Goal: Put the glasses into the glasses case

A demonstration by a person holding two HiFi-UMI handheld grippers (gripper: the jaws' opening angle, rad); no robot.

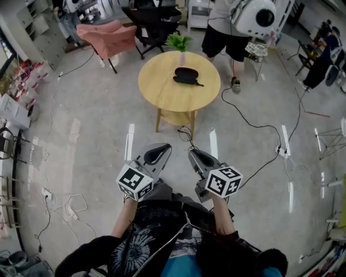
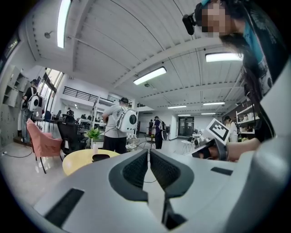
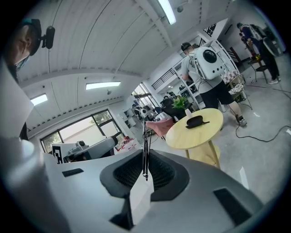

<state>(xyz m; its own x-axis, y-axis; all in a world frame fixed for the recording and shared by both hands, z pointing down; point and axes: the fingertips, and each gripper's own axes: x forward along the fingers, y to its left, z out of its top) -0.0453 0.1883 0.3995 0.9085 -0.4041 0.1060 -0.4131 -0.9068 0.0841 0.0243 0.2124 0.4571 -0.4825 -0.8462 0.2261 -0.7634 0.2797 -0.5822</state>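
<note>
Ahead of you stands a round yellow worktop with a green plant at its far edge. A pink armchair sits far left, a person with a white backpack far right, and a black cable crosses the floor.

The person holds both arms forward and low in front of the body, the left forearm and the right forearm running side by side. The left tongs and the right tongs point ahead, near each other, tips angled slightly inward. The left marker cube and the right marker cube sit at their rear. On both tongs the jaws are closed together, nothing between them
</note>
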